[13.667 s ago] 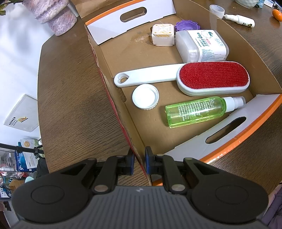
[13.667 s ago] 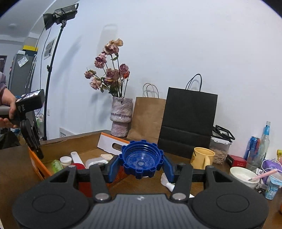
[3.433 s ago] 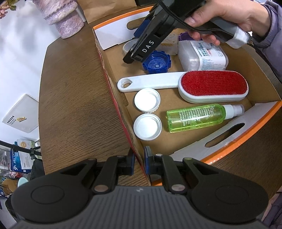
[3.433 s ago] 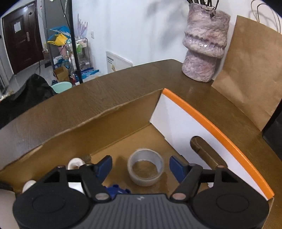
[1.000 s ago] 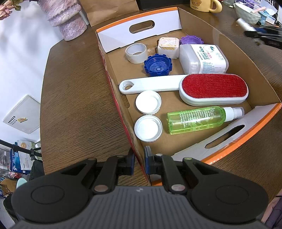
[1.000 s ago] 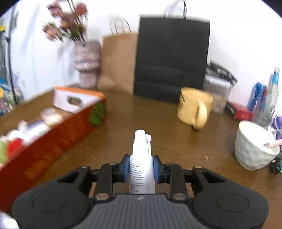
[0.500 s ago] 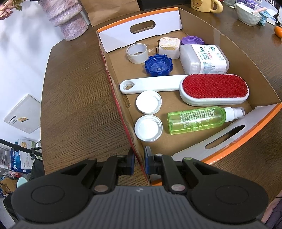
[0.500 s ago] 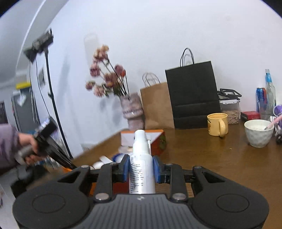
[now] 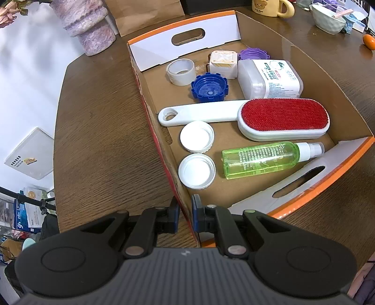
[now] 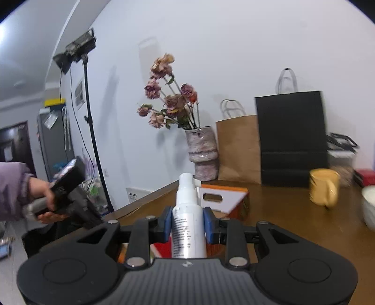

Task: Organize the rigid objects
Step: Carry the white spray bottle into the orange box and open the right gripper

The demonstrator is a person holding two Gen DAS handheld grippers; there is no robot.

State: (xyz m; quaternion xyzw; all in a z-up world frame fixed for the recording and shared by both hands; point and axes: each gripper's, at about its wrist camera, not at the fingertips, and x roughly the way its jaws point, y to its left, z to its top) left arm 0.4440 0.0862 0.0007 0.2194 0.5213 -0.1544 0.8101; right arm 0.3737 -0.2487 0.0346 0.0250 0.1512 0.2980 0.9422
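Note:
In the left wrist view my left gripper point(image 9: 185, 217) is shut on the near corner wall of the cardboard box point(image 9: 293, 54). Inside lie a red lint brush point(image 9: 282, 118), a green spray bottle point(image 9: 262, 158), two white lids point(image 9: 196, 136), a blue cap point(image 9: 209, 87), a tape roll point(image 9: 181, 71), a white wipes tub point(image 9: 269, 78), a small square case point(image 9: 222, 61) and a purple cap point(image 9: 253, 53). My right gripper point(image 10: 188, 220) is shut on a white spray bottle point(image 10: 188, 225), held upright above the table with the box's handle flap point(image 10: 220, 198) beyond it.
A stone vase point(image 10: 202, 152) of dried flowers, a brown paper bag point(image 10: 238, 147) and a black bag point(image 10: 291, 138) stand at the table's back. A yellow mug point(image 10: 324, 190) and a white bowl point(image 9: 328, 16) sit right of the box. A person's hand point(image 10: 44, 199) holds the other gripper at left.
My right gripper has risen and swung left with the white spray bottle, bringing the box flap and vase into the middle of its view. The left gripper has stayed on the box wall.

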